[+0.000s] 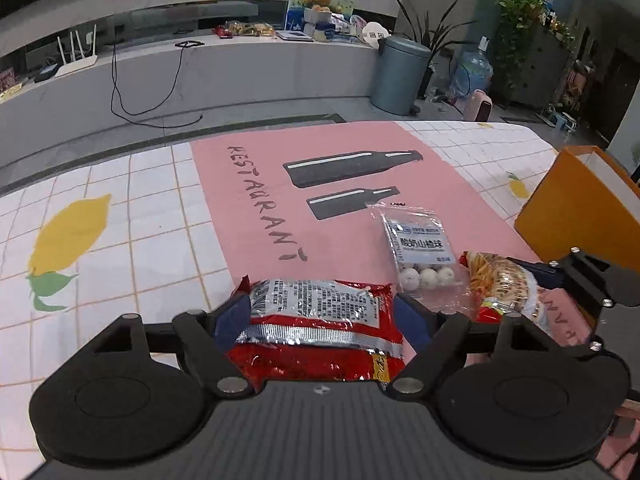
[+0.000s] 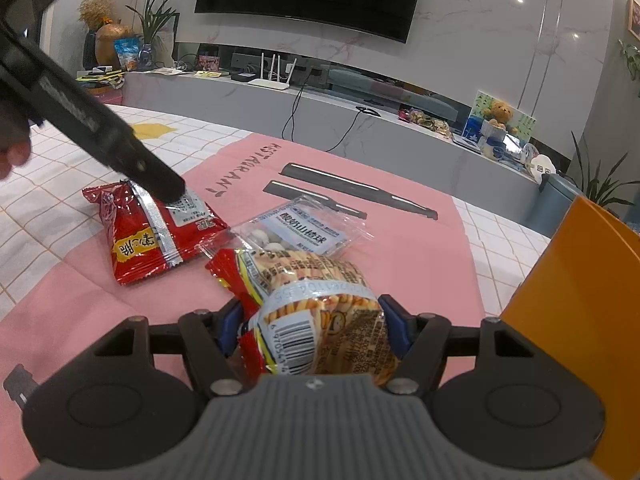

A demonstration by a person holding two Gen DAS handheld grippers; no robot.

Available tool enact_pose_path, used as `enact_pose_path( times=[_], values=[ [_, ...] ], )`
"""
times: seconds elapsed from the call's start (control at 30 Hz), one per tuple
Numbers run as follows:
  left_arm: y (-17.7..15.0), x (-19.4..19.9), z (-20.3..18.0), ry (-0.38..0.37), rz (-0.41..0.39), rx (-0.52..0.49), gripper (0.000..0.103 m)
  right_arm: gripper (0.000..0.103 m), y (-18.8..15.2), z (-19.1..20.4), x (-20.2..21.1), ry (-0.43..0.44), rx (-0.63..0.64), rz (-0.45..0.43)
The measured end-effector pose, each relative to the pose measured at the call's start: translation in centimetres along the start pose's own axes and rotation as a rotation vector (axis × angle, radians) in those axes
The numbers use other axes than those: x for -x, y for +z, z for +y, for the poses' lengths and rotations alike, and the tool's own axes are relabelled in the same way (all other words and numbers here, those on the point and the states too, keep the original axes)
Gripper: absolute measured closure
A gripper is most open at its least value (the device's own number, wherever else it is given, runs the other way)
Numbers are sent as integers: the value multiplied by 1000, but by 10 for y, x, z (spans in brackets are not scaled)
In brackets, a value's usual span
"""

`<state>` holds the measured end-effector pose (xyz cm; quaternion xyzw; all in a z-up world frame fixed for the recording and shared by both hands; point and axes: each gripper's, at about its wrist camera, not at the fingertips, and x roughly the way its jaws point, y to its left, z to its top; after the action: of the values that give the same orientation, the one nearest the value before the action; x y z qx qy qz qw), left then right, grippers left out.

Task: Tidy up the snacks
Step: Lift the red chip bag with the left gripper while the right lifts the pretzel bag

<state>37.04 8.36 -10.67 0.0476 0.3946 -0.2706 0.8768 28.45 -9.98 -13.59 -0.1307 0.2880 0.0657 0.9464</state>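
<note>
My left gripper [image 1: 320,312] has its blue pads on both sides of a red snack packet [image 1: 320,332] lying on the pink cloth; it also shows in the right wrist view [image 2: 152,236], with the left gripper's finger [image 2: 160,184] on it. My right gripper [image 2: 312,324] is shut on a bag of biscuit sticks [image 2: 320,312], which also shows in the left wrist view [image 1: 500,284]. A clear packet of white balls [image 1: 424,252] lies between the two snacks, seen too in the right wrist view [image 2: 296,232].
An orange box [image 1: 576,216] stands at the table's right edge, close to my right gripper; it also shows in the right wrist view [image 2: 580,320]. The tablecloth [image 1: 120,220] has a white tile pattern with lemons around the pink centre.
</note>
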Motion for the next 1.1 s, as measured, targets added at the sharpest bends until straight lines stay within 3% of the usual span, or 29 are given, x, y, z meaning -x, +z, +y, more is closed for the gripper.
enact_pose_path(
  times=[0.1, 0.17, 0.27, 0.43, 0.7, 0.9, 1.1],
  values=[
    [-6, -9, -12, 58, -10, -67, 9, 36, 0, 0, 0, -1, 1, 0],
    [-13, -14, -25, 109, -7, -148, 3, 36, 0, 0, 0, -1, 0, 0],
    [-16, -13, -33, 124, 31, -163, 3, 36, 0, 0, 0, 0, -1, 0],
    [-24, -2, -34, 154, 61, -89, 3, 37, -4, -1, 5, 25, -10, 0],
    [-33, 12, -56, 220, 150, 36, 3, 39, -23, -5, 53, 107, -54, 15],
    [-57, 34, -69, 252, 140, 213, 3, 39, -30, -14, 85, 95, -75, 11],
    [-75, 49, -93, 353, 148, 299, 3, 39, -35, -16, 126, 113, -77, -6]
  ],
)
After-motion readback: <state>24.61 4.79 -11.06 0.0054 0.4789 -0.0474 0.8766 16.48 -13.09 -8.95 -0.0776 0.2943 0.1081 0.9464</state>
